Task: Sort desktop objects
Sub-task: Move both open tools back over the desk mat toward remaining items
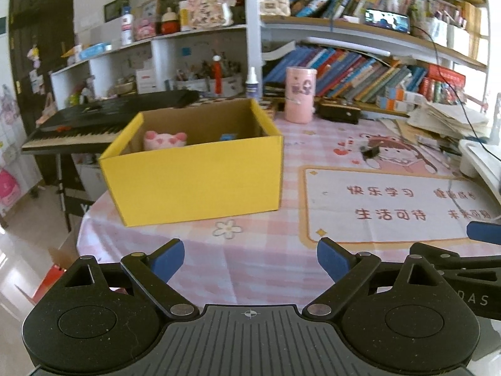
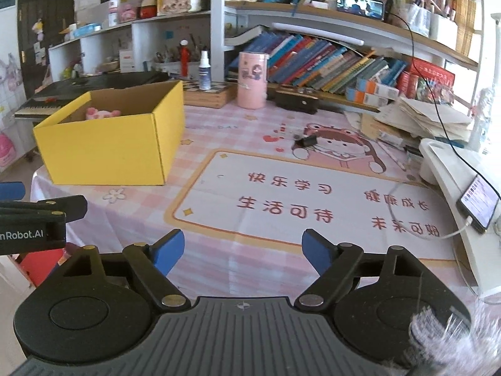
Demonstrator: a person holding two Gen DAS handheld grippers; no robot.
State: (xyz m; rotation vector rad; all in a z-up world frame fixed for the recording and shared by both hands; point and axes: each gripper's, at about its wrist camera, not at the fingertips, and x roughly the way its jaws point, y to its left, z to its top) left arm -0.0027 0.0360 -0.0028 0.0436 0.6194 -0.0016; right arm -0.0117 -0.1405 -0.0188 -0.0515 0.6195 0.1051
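A yellow cardboard box (image 1: 200, 175) stands open on the pink checked tablecloth; it also shows in the right wrist view (image 2: 106, 153). Inside lie a pink plush toy (image 1: 165, 140) (image 2: 101, 113) and a small blue object (image 1: 228, 137). A small black clip (image 2: 308, 141) (image 1: 371, 152) lies on the cartoon mat farther back. My left gripper (image 1: 250, 260) is open and empty over the table's near edge, in front of the box. My right gripper (image 2: 242, 252) is open and empty, beside the left one, over the mat.
A pink cylinder (image 2: 252, 80), a spray bottle (image 2: 204, 70) and a black case (image 2: 296, 100) stand at the back before rows of books. A white stand with a phone (image 2: 479, 203) and cable is at the right. A keyboard (image 1: 78, 131) sits left of the table.
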